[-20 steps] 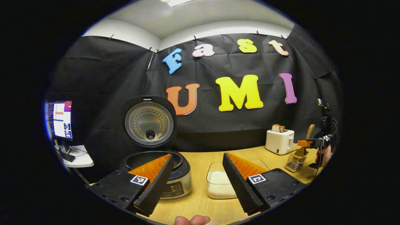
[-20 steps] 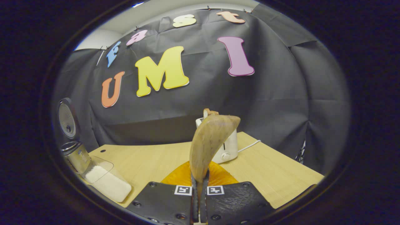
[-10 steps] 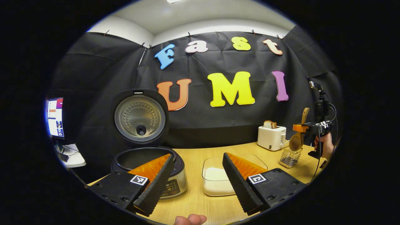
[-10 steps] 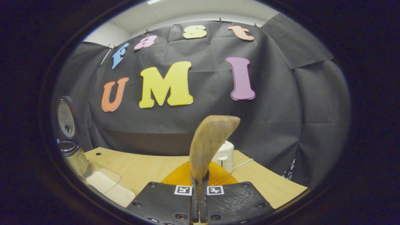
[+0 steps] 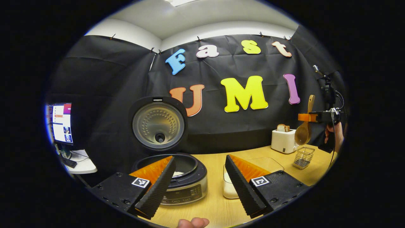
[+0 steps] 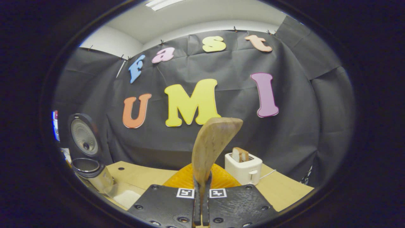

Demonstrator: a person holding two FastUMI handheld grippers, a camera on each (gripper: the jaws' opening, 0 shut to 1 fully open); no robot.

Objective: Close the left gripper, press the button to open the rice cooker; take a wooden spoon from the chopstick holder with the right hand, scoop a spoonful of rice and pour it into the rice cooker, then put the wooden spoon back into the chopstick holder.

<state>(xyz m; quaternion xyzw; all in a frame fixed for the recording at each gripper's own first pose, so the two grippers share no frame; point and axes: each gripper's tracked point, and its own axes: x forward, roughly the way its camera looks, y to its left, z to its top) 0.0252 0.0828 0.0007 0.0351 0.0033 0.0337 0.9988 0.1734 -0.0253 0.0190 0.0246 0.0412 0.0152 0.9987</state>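
Observation:
The rice cooker (image 5: 182, 180) stands with its lid (image 5: 158, 126) up, right behind my left gripper (image 5: 200, 159), which is open and holds nothing. A clear dish of white rice (image 5: 228, 189) sits to the cooker's right, partly hidden by a finger. At the far right my right gripper (image 5: 311, 117) is shut on the wooden spoon (image 5: 303, 133), bowl hanging down, above the wire chopstick holder (image 5: 303, 157). In the right gripper view the spoon (image 6: 213, 142) rises from between the fingers of my right gripper (image 6: 202, 185). There the cooker (image 6: 90, 171) and rice dish (image 6: 126, 196) lie low on the left.
A white toaster (image 5: 283, 141) with bread in it stands at the back right of the wooden table (image 5: 212, 205), also as the toaster (image 6: 243, 166) in the right gripper view. A lit monitor (image 5: 61, 122) sits off the table's left. A hand (image 5: 335, 134) holds the right gripper.
My right gripper has risen with the wooden spoon, lifting its bowl out of the chopstick holder and clear above it. The left gripper stays open and has shifted only slightly.

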